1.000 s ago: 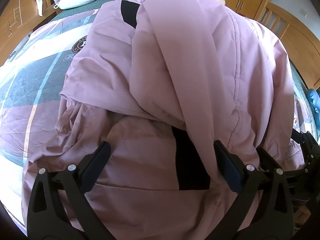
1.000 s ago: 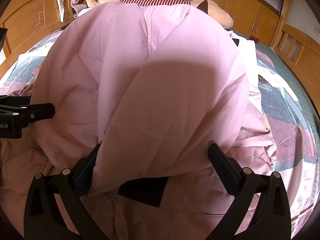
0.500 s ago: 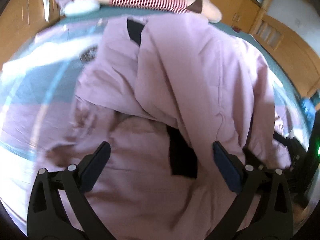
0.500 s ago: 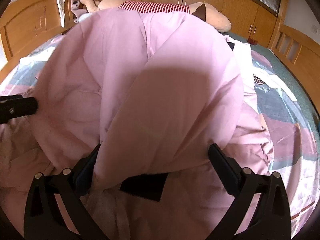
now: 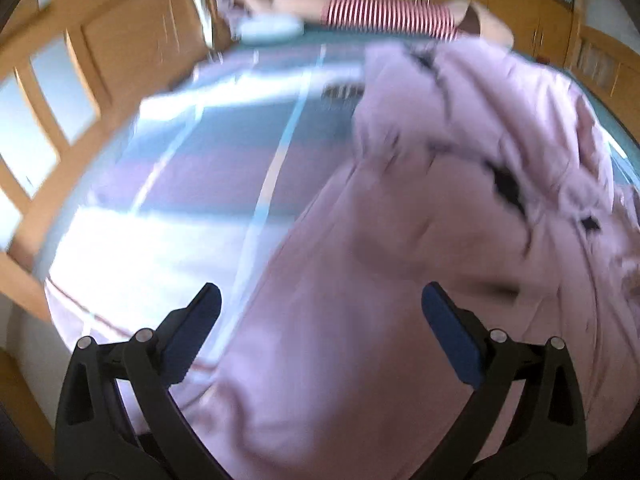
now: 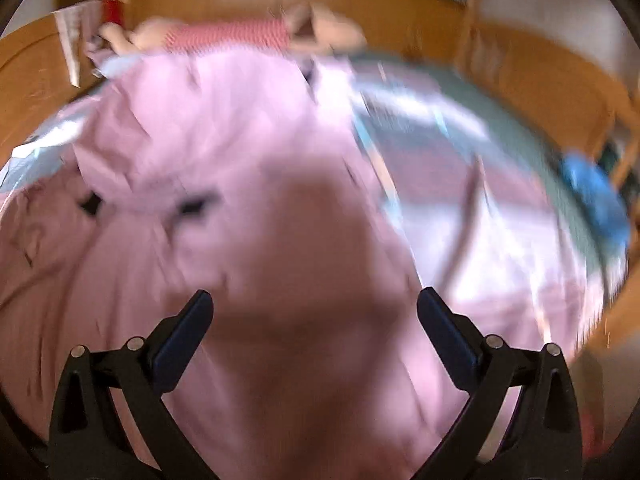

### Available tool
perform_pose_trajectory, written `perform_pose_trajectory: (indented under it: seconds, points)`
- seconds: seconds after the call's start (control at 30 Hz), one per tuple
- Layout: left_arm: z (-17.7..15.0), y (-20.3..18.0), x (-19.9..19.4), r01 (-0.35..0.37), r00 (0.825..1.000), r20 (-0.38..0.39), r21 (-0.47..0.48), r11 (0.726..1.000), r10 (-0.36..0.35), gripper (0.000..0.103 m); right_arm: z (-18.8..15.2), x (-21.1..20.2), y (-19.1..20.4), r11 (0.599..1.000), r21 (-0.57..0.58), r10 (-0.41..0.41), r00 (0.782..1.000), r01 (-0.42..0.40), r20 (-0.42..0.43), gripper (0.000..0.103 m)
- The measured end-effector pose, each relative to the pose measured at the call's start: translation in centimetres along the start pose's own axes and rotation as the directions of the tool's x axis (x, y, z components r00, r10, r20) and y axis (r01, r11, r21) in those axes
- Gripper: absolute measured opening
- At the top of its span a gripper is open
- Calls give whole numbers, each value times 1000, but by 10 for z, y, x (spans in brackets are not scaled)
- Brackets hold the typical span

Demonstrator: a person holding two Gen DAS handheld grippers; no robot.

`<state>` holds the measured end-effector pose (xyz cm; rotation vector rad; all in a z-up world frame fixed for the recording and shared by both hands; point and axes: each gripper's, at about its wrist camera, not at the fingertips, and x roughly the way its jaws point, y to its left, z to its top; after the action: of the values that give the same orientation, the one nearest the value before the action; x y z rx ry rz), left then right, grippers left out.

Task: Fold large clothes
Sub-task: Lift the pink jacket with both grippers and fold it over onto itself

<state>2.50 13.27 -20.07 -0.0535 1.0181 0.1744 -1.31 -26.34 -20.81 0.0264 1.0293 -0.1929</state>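
The pink padded jacket (image 5: 420, 280) fills the frame's right and centre on the bed (image 5: 192, 184); soft, bulky, slippery-looking, best pinched at a hem. Left gripper (image 5: 320, 320) and right gripper (image 6: 314, 316) both gape empty.

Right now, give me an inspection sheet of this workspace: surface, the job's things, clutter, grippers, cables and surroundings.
Surface: bed with a patchwork cover of teal, pink and white blocks; both views are motion-blurred.
Job's things: large pink garment with small black patches, lying rumpled on the bed, partly folded over itself.
Clutter: striped plush toy along the far edge of the bed; pale pillow beside it; blue item at the right edge of the bed, too blurred to identify.
Grippers: left gripper open over the garment, nothing between its fingers; right gripper open likewise.
Cables: nothing seen.
Surroundings: wooden bed frame, wooden cabinets behind.
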Motion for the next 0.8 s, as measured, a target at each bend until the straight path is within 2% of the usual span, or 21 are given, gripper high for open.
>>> perform_pose_trajectory:
  seconds: [0.07,0.13,0.2,0.27,0.3,0.4,0.5,0.67,0.73,0.8]
  points:
    - [-9,24,7,82,992,-98,-36,996,-85,101,-17,0,-18,996,68,68,995,-64,-66,102]
    - [-14,45,15,172,968,-170,-76,982,-183,101,-28,2,-30,982,133,147,984,-133,-101,102]
    - [-18,52,26,242,934,-244,-108,964,-261,101,-30,9,-30,966,178,213,967,-187,-138,102]
    - [-20,53,37,314,890,-304,-134,940,-341,101,-28,15,-22,969,149,219,962,-196,-165,102]
    - [-24,48,41,329,877,-325,-130,935,-354,101,-29,17,-17,971,128,225,959,-204,-175,102]
    - [-27,36,37,362,866,-336,-88,928,-370,101,-36,22,-8,976,86,214,954,-200,-212,102]
    - [-30,27,33,373,868,-342,-31,927,-361,99,-37,28,-8,973,101,226,945,-208,-236,102]
    - [-30,37,31,424,845,-331,-61,903,-419,87,-34,25,-10,971,105,237,923,-214,-304,102]
    - [-31,43,33,429,842,-326,-78,900,-430,86,-34,19,-13,978,90,207,923,-187,-324,102]
    - [-33,45,35,422,842,-331,-86,902,-425,90,-38,12,-16,983,83,184,927,-166,-326,102]
